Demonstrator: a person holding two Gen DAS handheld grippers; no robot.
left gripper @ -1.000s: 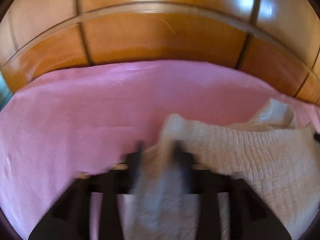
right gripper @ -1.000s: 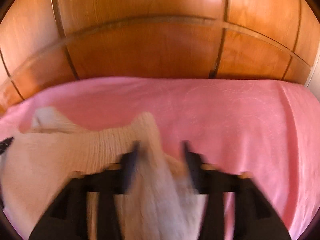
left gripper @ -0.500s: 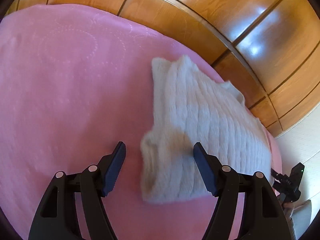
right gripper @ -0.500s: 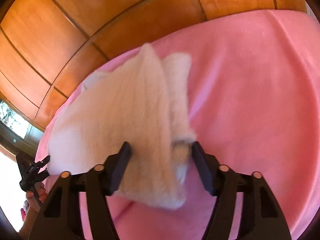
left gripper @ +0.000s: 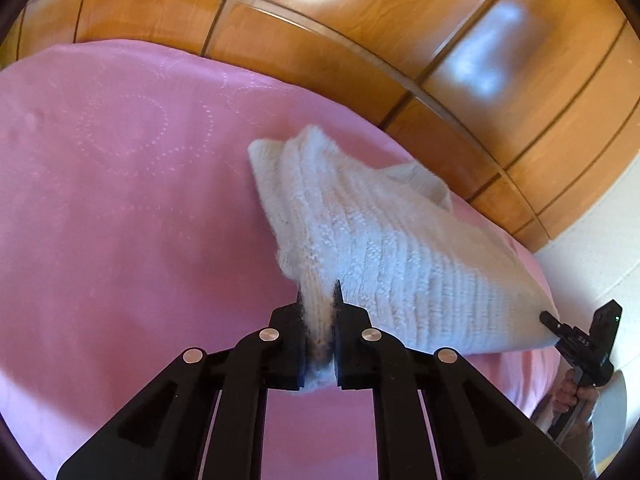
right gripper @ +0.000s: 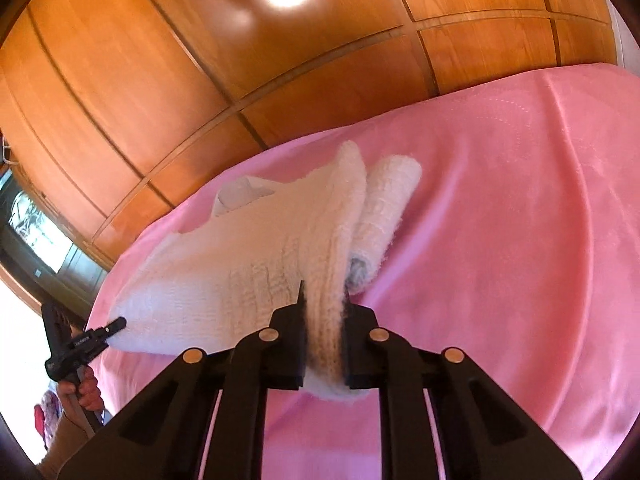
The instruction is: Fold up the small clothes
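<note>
A small white knitted sweater (left gripper: 380,240) lies on a pink bed cover (left gripper: 120,200), its sleeves folded in. My left gripper (left gripper: 319,300) is shut on the sweater's near left corner. The right wrist view shows the sweater (right gripper: 260,264) from the other side, with a rolled sleeve (right gripper: 384,208) beside it. My right gripper (right gripper: 324,300) is shut on the near right corner. The sweater's edge stretches between the two grippers. The right gripper also shows at the right edge of the left wrist view (left gripper: 576,336), and the left gripper at the left edge of the right wrist view (right gripper: 84,340).
A wooden panelled headboard (left gripper: 360,60) runs along the far side of the bed and shows in the right wrist view (right gripper: 200,80). The pink cover (right gripper: 520,240) spreads wide to the right. A dark window or screen (right gripper: 36,236) is at far left.
Half a second ago both grippers were open over the sweater's corners. Now both have shut on the knit, and its near edge is lifted and pulled taut.
</note>
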